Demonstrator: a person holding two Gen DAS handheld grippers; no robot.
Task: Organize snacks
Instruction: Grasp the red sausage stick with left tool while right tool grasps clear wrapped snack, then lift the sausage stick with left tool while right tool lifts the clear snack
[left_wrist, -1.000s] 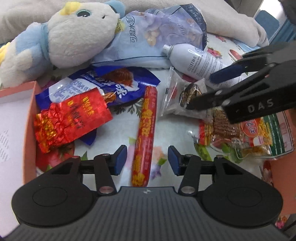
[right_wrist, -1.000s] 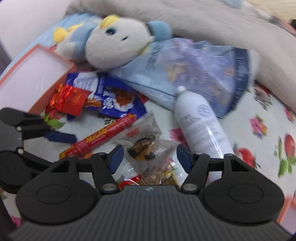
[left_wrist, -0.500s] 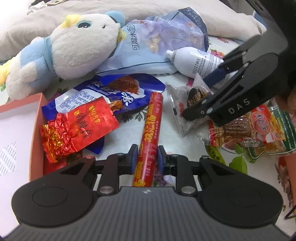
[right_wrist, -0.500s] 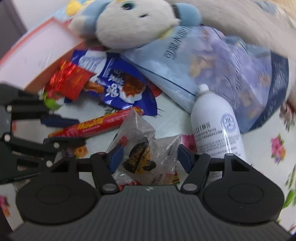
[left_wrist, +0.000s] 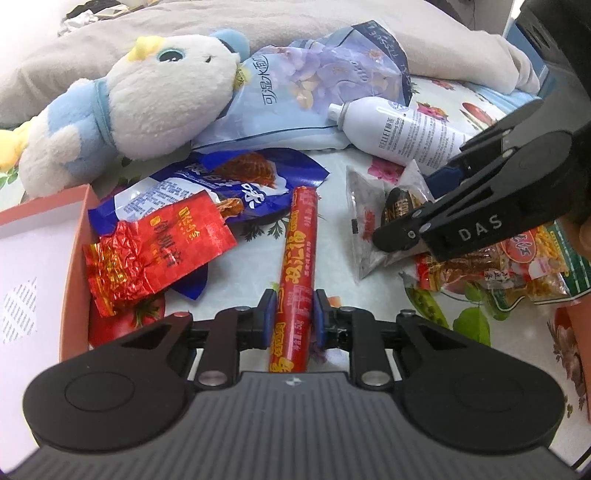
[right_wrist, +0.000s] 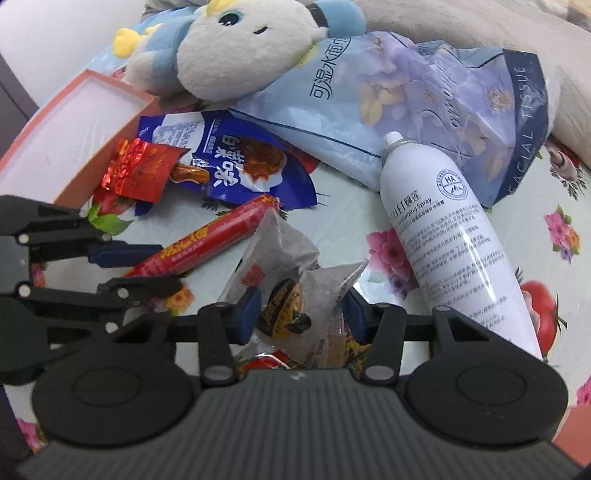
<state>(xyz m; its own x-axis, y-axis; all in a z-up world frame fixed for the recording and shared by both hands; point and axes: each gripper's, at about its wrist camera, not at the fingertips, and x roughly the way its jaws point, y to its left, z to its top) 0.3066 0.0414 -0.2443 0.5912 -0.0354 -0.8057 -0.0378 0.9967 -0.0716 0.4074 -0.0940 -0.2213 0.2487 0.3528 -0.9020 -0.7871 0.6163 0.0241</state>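
Sausage stick, red plastic wrap with yellow lettering (left_wrist: 297, 254), lies on the flowery cloth (left_wrist: 251, 258), its near end pinched in the left gripper (left_wrist: 294, 314). The right gripper (right_wrist: 301, 314) is closing around the crinkly clear snack packet (right_wrist: 284, 266). I'd lift both slowly and straight up, sausage probably droops, then head for the pink-rimmed box (left_wrist: 75, 236).

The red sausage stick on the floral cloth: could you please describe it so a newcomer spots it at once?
Find the plush toy; below it lies a blue snack bag. Right of that bag lies the sausage stick, the only long red tube, yellow-lettered, clamped in the left gripper.
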